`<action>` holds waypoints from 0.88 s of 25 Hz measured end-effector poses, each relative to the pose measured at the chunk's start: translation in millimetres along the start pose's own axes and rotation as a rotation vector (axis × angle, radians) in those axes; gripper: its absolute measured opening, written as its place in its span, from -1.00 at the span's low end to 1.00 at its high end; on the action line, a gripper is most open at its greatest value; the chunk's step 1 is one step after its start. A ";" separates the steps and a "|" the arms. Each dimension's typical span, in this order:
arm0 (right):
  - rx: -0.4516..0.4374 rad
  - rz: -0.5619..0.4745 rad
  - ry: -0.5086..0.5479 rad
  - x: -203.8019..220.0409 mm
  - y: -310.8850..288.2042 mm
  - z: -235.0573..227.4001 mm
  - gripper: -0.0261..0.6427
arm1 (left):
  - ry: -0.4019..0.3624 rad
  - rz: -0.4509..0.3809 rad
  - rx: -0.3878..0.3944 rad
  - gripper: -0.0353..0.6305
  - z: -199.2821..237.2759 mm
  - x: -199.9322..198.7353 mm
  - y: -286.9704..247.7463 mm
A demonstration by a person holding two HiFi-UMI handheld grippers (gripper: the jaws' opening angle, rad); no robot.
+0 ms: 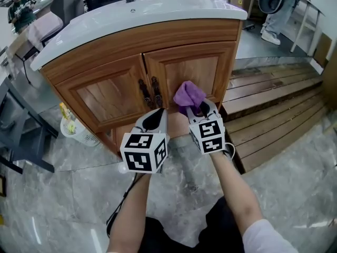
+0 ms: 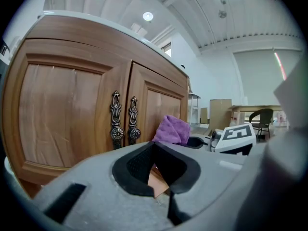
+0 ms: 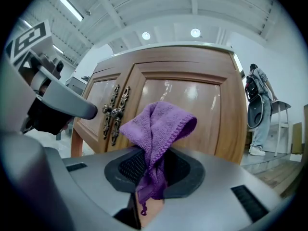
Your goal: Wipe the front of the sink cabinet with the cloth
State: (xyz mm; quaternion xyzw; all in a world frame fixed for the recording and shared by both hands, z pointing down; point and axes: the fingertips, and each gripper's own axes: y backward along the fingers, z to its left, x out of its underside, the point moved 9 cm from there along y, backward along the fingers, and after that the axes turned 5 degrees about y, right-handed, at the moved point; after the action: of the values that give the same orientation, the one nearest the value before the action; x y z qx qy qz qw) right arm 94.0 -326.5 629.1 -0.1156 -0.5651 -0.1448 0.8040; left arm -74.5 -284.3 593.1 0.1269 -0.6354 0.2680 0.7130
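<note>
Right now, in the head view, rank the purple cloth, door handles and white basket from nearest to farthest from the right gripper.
1. Purple cloth: clamped in the right gripper's jaws.
2. Door handles: just to its left, where the two doors meet.
3. White basket: on the floor by the cabinet's left corner.

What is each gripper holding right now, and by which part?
Right gripper pinches the purple cloth by its bunched lower end; the rest sticks up. Left gripper is shut on nothing.
</note>
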 end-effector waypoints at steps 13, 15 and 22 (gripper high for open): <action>0.127 0.091 0.003 27.8 23.9 -60.5 -0.70 | 0.015 0.016 0.084 -0.88 -27.3 6.5 -30.4; 0.152 0.106 0.007 32.6 28.1 -69.7 -0.69 | 0.012 0.023 0.093 -0.88 -30.5 9.3 -33.8; 0.227 0.152 -0.019 46.2 39.4 -95.7 -0.69 | 0.022 0.036 0.129 -0.88 -40.9 13.4 -43.2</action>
State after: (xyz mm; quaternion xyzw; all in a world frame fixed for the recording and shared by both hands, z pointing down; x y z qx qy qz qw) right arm 206.8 -327.9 639.7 -0.0680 -0.5751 -0.0176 0.8150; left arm -16.1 -295.6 606.4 0.1580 -0.6114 0.3225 0.7052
